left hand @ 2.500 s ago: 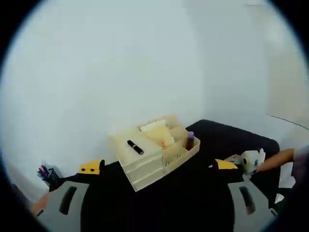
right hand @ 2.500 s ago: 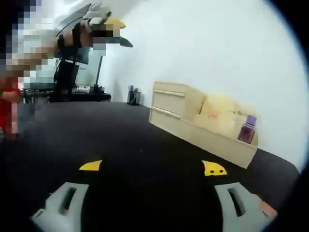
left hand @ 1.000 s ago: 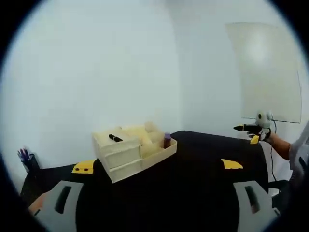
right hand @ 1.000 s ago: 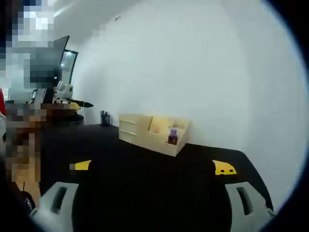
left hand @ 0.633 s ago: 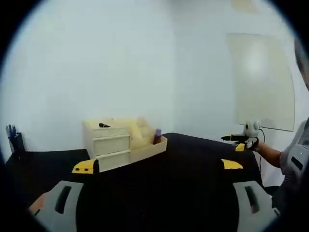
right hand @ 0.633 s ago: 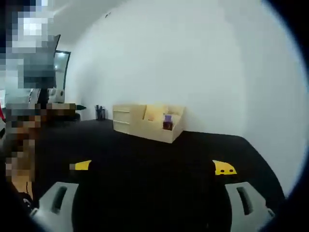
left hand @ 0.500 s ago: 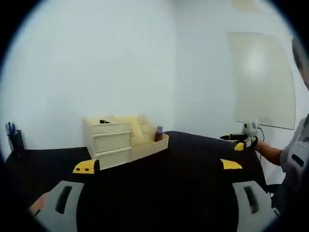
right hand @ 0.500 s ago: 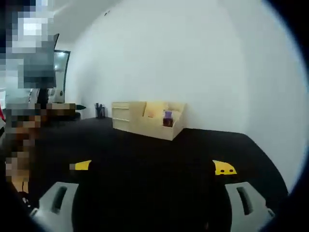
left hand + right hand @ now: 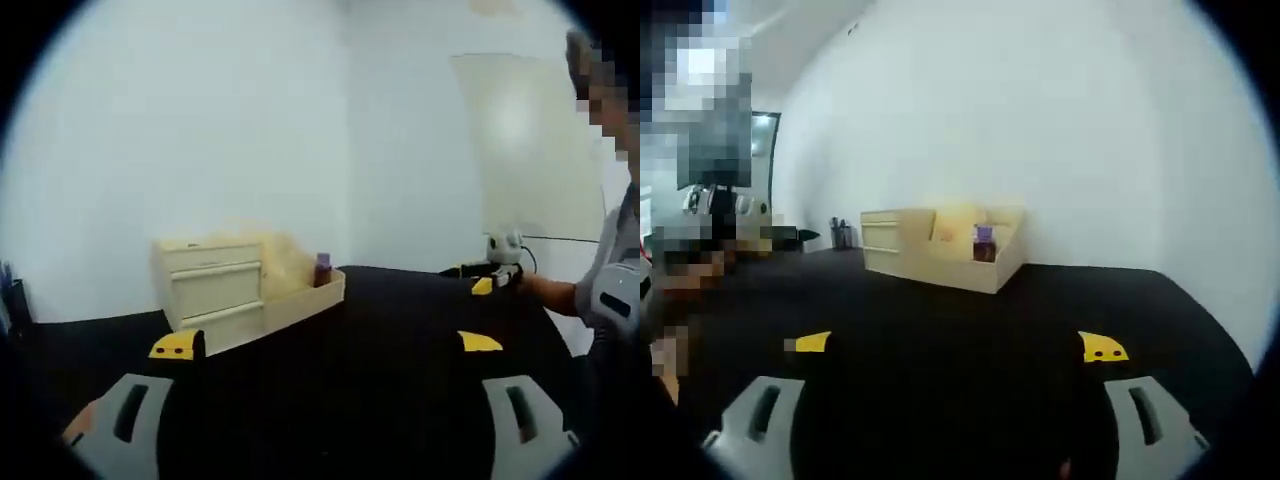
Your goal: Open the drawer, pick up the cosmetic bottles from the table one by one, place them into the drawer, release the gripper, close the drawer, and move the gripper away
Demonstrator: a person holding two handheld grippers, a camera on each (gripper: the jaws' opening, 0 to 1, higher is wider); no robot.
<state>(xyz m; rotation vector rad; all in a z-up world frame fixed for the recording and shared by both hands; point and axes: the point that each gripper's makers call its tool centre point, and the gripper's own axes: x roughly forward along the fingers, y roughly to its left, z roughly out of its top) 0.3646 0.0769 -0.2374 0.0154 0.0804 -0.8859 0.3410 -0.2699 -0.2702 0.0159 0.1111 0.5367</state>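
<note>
Left tongs (image 9: pixel 326 345): I see my two jaws rising from the bottom of the left gripper view, spread wide with nothing between them, hovering over the black table (image 9: pixel 380 320).
Right tongs (image 9: pixel 957 347): in the right gripper view the jaws also stand wide apart and empty above the table (image 9: pixel 970 310). In the left gripper view I also see this tool (image 9: pixel 492 268) off to the right beyond my right jaw, held in a hand (image 9: pixel 530 287); from there its jaws are too small to judge.
Organizer (image 9: pixel 240 290): a cream box well ahead of the left tongs, beyond the left jaw tip; in the right gripper view (image 9: pixel 940 247) it sits ahead, between the jaws' lines.
Drawers (image 9: pixel 213 285): stacked at the organizer's left end, fronts flush as far as I can tell.
Cosmetic bottle (image 9: pixel 322 269): purple, upright in the open tray part at the organizer's right end; in the right gripper view (image 9: pixel 984 243) it stands in the same tray, well away from both tongs.
Pen cup (image 9: pixel 843 236): dark, just left of the organizer.
Wall (image 9: pixel 200 130): plain white behind the table.
</note>
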